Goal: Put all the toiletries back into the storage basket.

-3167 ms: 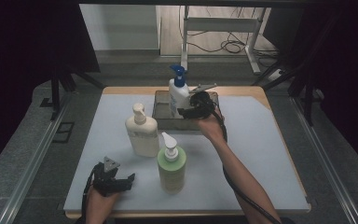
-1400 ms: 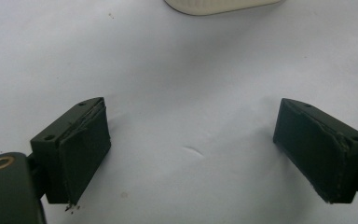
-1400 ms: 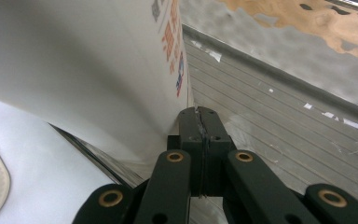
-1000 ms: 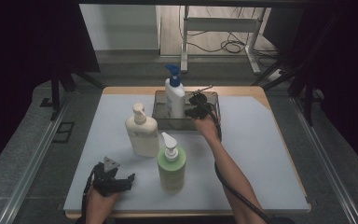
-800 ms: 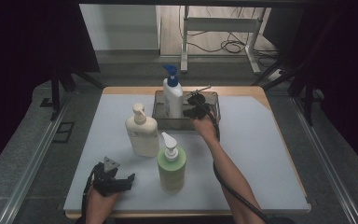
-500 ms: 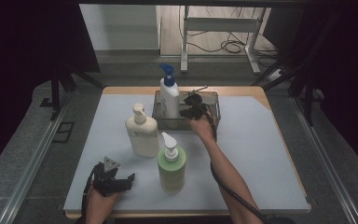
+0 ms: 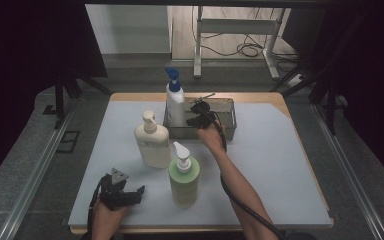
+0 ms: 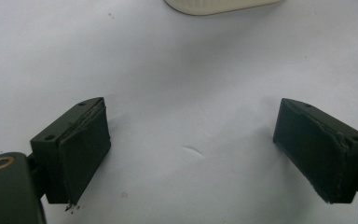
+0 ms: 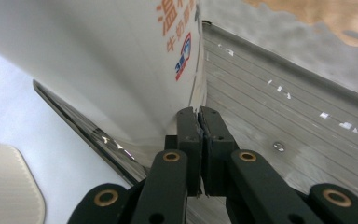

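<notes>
A white bottle with a blue pump point(image 7: 175, 102) stands upright at the left end of a grey metal tray point(image 7: 226, 131) at the table's far middle. My right gripper point(image 7: 196, 116) is inside the tray just right of it, shut with nothing between its jaws. In the right gripper view the closed tips point(image 9: 199, 112) rest against the white bottle's side point(image 9: 98, 60), above the tray's ribbed floor point(image 9: 284, 107). My left gripper point(image 7: 130, 192) lies near the front left edge, open and empty, its jaws point(image 8: 191, 140) wide apart over bare white table.
A cream pump bottle point(image 7: 151, 142) stands left of centre, with its base point(image 8: 219, 3) ahead of my left gripper. A green pump bottle point(image 7: 184, 175) stands in front, between my two forearms. The tray's right half holds nothing. Black curtains flank the table.
The white bottle has slid left along the tray, staying upright, and my shut right gripper has followed it left. The left gripper has not moved.
</notes>
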The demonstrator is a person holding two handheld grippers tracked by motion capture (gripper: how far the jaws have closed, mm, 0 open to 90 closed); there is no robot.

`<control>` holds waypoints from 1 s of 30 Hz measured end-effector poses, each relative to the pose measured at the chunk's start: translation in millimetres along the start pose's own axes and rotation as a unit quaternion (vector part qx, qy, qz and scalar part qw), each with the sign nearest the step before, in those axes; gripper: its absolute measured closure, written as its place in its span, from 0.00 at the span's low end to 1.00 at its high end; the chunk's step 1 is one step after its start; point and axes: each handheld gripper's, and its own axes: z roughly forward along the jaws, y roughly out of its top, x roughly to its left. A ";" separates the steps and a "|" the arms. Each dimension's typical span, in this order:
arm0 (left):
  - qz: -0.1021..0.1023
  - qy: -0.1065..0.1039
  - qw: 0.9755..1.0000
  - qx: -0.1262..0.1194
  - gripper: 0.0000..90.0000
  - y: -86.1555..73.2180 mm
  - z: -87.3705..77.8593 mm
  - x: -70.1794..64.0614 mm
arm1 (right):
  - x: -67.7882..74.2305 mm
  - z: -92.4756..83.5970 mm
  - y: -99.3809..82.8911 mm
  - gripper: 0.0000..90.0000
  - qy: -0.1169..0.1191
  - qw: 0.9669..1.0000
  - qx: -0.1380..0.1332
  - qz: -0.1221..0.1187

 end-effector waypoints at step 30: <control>0.000 0.000 1.000 0.001 0.11 0.1 0.0 0.1 | 15.7 10.1 5.0 0.99 0.005 1.000 -0.003 -0.006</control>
